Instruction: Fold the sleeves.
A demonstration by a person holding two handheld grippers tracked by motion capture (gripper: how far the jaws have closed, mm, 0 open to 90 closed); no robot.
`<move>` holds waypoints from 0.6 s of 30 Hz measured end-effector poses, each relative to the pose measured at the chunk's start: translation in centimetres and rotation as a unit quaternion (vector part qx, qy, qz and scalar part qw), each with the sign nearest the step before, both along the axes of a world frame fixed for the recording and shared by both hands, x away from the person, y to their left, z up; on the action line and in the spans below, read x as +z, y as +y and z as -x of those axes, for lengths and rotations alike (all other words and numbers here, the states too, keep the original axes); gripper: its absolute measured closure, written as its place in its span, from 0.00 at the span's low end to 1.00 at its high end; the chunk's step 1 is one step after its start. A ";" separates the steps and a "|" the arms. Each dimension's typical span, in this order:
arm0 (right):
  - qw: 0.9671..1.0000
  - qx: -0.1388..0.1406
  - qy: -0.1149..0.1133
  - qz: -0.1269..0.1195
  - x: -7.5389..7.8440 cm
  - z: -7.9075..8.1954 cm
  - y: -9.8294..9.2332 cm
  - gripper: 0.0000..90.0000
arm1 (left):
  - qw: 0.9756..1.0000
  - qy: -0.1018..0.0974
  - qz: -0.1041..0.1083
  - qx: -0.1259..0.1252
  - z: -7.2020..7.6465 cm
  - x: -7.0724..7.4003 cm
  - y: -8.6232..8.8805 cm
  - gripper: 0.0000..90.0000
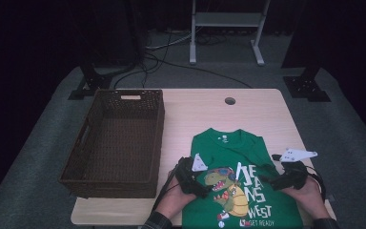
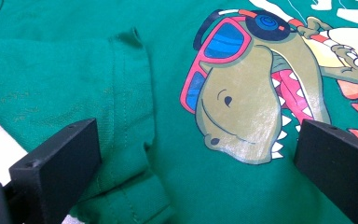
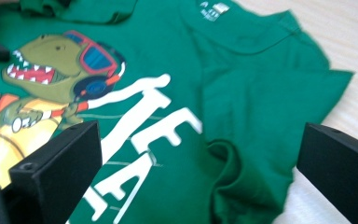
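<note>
High view has the green T-shirt (image 1: 240, 186) lying flat at the table's (image 1: 262, 109) near edge, right of the wicker basket (image 1: 116, 143). Left gripper (image 1: 201, 191) and right gripper (image 1: 277, 183) flank the shirt, jaws wide apart, gripping nothing.

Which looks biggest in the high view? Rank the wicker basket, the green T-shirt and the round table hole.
1. Wicker basket, largest.
2. Green T-shirt, smaller, though its lower part runs out of frame.
3. Round table hole, smallest by far.
</note>
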State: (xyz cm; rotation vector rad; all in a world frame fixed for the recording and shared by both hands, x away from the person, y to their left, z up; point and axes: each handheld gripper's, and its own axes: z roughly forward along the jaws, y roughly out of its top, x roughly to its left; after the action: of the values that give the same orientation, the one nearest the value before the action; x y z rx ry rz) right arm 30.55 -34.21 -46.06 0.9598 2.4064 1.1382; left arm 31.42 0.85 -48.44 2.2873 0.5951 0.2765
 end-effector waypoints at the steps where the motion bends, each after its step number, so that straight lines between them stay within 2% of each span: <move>1: 1.000 0.003 0.002 0.003 -0.2 0.1 0.1 0.00 | 1.000 0.000 0.000 0.000 0.0 0.0 0.0 0.00; 9: 0.999 0.022 0.016 0.026 -1.6 1.0 0.8 0.00 | 1.000 0.000 0.000 0.000 0.0 0.0 0.0 0.00; 15: 0.998 0.029 0.019 0.047 -2.4 1.0 1.0 0.00 | 1.000 0.000 0.000 0.000 0.0 0.0 0.0 0.00; 18: 0.998 0.032 0.022 0.042 -2.6 1.0 0.9 0.00 | 1.000 0.000 0.000 0.000 0.0 0.0 0.0 0.00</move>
State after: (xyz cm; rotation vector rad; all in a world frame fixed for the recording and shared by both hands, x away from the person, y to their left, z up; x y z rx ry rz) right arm 29.58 -33.30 -48.62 0.8971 2.5154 1.0368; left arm 31.42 0.85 -48.45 2.2872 0.5953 0.2761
